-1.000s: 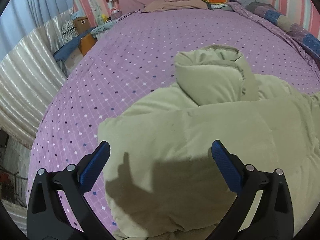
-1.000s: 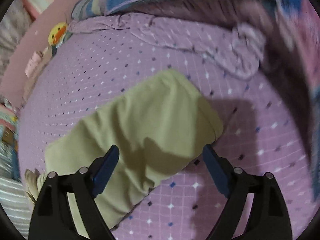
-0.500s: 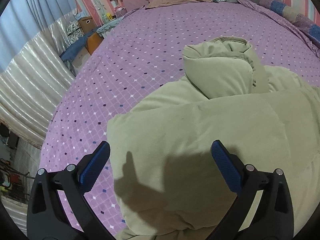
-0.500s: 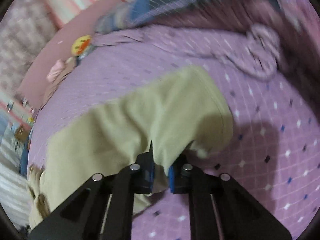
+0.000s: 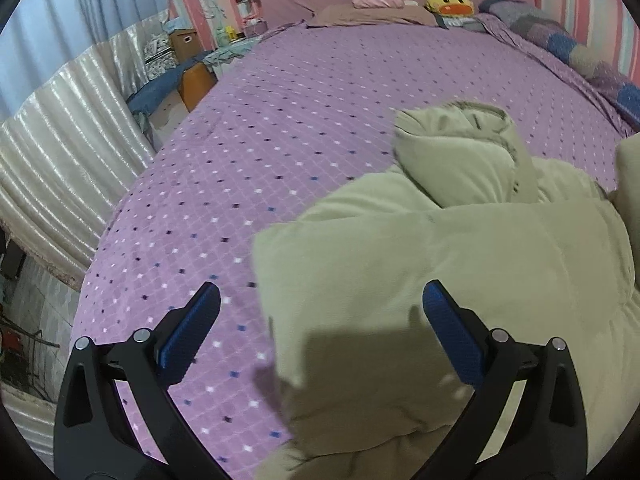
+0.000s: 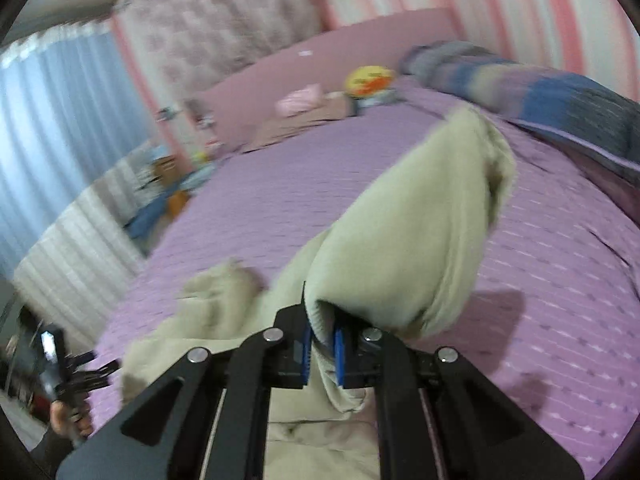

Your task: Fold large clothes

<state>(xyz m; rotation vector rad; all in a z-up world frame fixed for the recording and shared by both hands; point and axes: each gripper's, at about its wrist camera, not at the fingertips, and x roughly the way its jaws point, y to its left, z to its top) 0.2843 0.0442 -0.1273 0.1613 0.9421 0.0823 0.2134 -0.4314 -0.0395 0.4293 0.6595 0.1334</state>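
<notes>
A large pale-green padded jacket [image 5: 460, 264] lies on the purple dotted bed [image 5: 280, 128], its hood [image 5: 452, 152] towards the pillows. My left gripper [image 5: 320, 320] is open, hovering above the jacket's left edge, holding nothing. My right gripper [image 6: 322, 350] is shut on the end of the jacket's sleeve [image 6: 412, 240] and holds it lifted off the bed, the sleeve draping away from the jaws. The jacket body [image 6: 200, 312] lies below and to the left. The left gripper also shows in the right wrist view [image 6: 68, 368].
Pillows [image 5: 372, 12] and a yellow duck plush [image 5: 448, 2] lie at the headboard. A blue patchwork blanket [image 5: 580, 52] runs along the bed's right side. Curtains [image 5: 60, 160] and boxes [image 5: 184, 40] stand left of the bed.
My right gripper closed on the sleeve end and lifted it up off the bed, swinging toward the jacket body. My left gripper drifted slightly left, staying open.
</notes>
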